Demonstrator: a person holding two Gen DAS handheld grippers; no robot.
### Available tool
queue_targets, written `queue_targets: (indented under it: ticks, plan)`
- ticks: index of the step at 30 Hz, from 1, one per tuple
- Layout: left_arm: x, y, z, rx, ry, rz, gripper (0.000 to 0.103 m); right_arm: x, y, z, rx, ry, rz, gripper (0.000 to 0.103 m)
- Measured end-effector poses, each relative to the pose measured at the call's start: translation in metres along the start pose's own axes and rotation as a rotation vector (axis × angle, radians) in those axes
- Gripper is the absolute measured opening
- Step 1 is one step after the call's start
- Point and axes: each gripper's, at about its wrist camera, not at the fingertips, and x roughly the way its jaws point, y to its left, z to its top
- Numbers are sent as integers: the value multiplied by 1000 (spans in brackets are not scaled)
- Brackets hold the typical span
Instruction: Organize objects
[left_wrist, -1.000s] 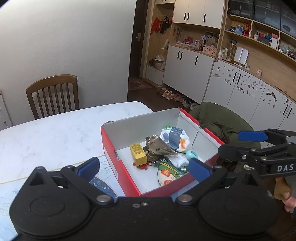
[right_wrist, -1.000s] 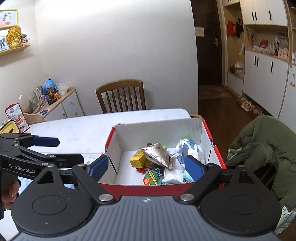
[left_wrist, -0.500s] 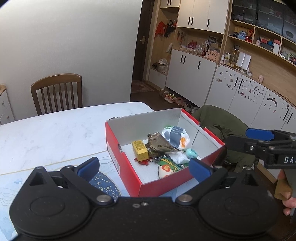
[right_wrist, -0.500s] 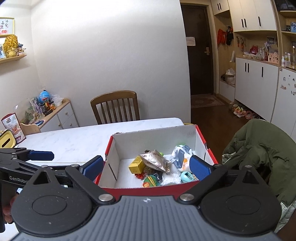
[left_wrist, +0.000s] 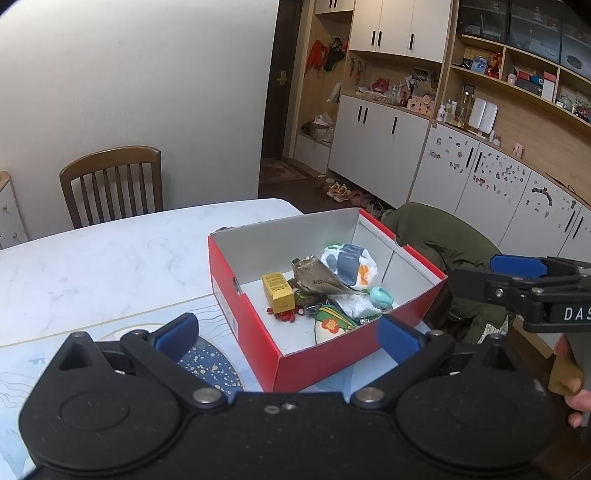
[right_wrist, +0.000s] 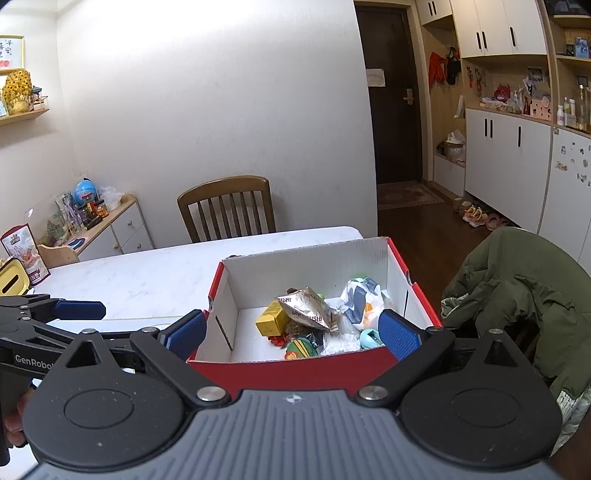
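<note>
A red shoebox with a white inside stands on the white marble table. It holds a yellow carton, a crumpled foil wrapper, a white patterned bag, a teal ring toy, and a green and red pouch. My left gripper is open, held back from the box's near left corner. My right gripper is open too, above the near wall. Both are empty.
A wooden chair stands at the table's far side. A green jacket drapes over a chair right of the box. A patterned mat with a dark blue disc lies left of the box. White cabinets line the right wall.
Both grippers have drawn back and up from the box, so it looks smaller and lower in both views. Both stay open. The box contents have not moved.
</note>
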Motion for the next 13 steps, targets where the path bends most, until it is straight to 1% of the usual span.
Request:
queue_targets:
  ticks: [8,13]
  plan:
    - [5,4,-1,-9,12,1,103,3,2,-1,-1,13,-8,100]
    - [7,7,0,-17,11,14,103,5,3,0,2,20,-9,100]
